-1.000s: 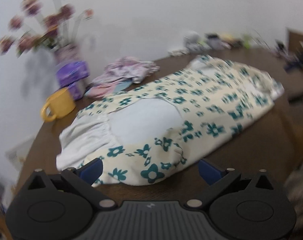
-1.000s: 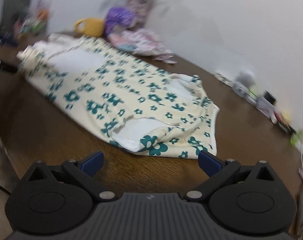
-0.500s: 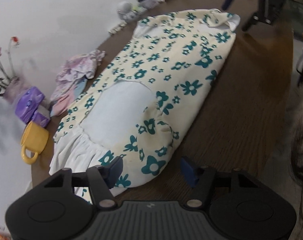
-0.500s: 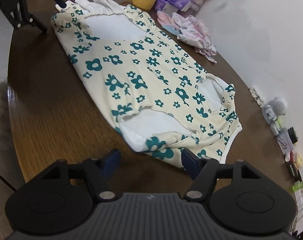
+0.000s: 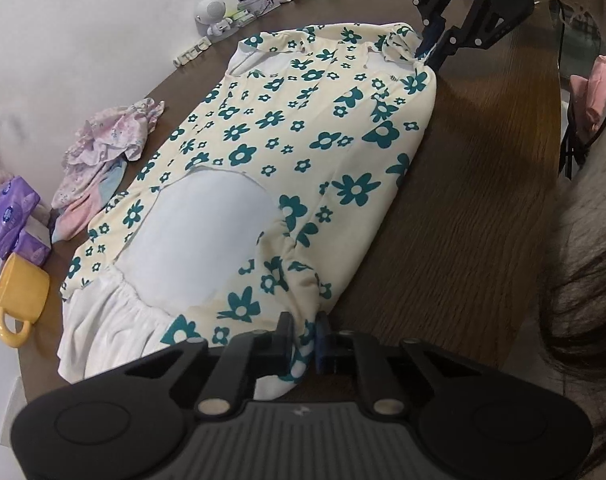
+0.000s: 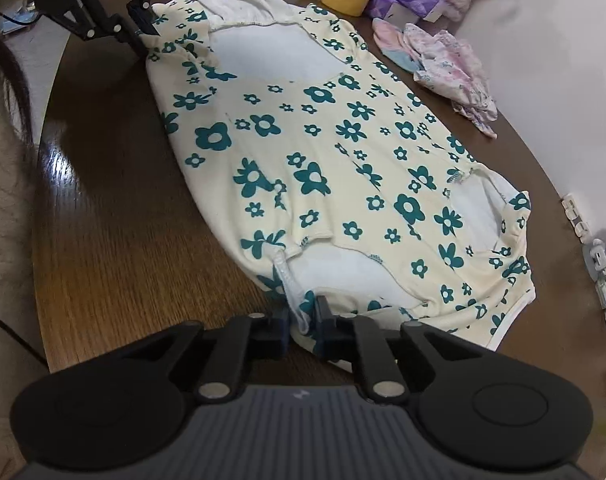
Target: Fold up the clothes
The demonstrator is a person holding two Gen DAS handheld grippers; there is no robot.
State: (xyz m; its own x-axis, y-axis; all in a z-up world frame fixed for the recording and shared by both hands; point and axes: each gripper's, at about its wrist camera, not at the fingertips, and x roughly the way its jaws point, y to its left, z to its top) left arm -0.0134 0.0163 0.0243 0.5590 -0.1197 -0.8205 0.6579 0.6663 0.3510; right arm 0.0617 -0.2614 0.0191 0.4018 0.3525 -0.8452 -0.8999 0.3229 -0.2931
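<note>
Both handheld tools have just gone from spread wide above the cloth to pinching it. The left gripper (image 5: 303, 330) is now clamping the near edge of the cream garment printed with teal flowers (image 5: 303, 140), at the end with a white gathered ruffle. The right gripper (image 6: 301, 320) is nipping the near edge at the opposite end, catching a thin white strap. With both ends gripped along one long side, a lengthwise fold is likely being set up.

The garment is lying flat along a dark brown wooden table (image 6: 111, 220). Beside it are sitting a yellow ceramic mug (image 5: 19, 296), purple tissue packs (image 5: 13, 216) and a crumpled pile of pink and lilac clothes (image 5: 107, 148), against a white wall (image 5: 83, 20).
</note>
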